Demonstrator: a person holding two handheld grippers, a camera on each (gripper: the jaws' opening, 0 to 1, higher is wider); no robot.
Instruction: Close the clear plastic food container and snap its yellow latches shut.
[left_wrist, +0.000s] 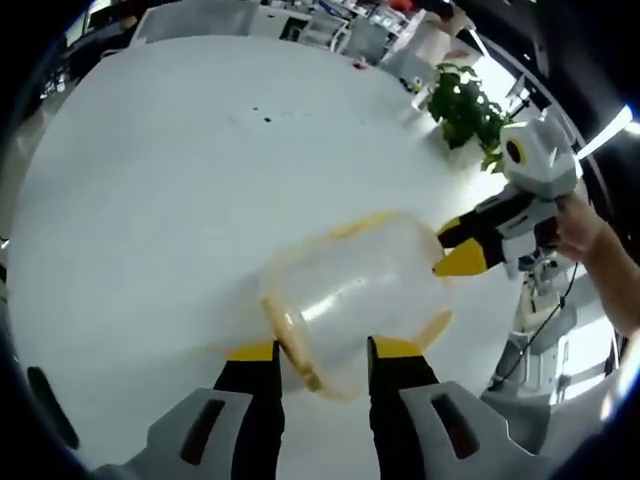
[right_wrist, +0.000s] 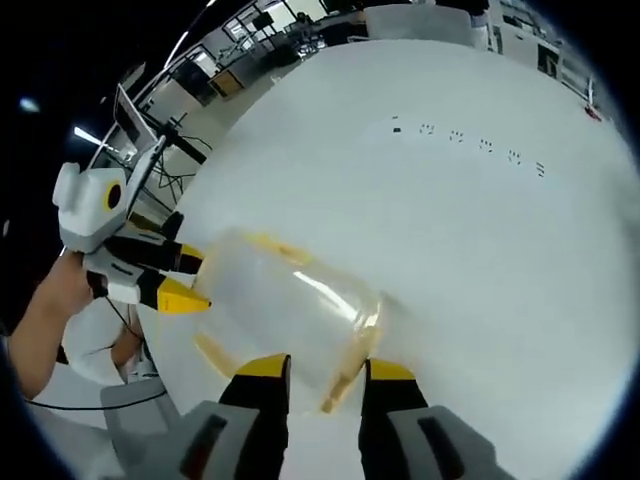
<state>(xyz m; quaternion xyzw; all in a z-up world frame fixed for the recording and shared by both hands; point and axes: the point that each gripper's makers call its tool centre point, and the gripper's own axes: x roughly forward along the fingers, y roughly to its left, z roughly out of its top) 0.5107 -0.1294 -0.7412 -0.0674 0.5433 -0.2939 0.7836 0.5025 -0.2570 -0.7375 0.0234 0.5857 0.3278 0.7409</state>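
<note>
Above the white round table (left_wrist: 150, 200), the clear plastic food container with yellow latches (left_wrist: 350, 295) is gripped at opposite ends by the left gripper (left_wrist: 322, 352) and right gripper (right_wrist: 326, 372), jaws partly closed on it.

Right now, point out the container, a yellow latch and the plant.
container (left_wrist: 350, 290), left gripper view, clear wall
yellow latch (left_wrist: 290, 345), left gripper view, latch strip at the rim
plant (left_wrist: 465, 105), left gripper view, leaves
</note>
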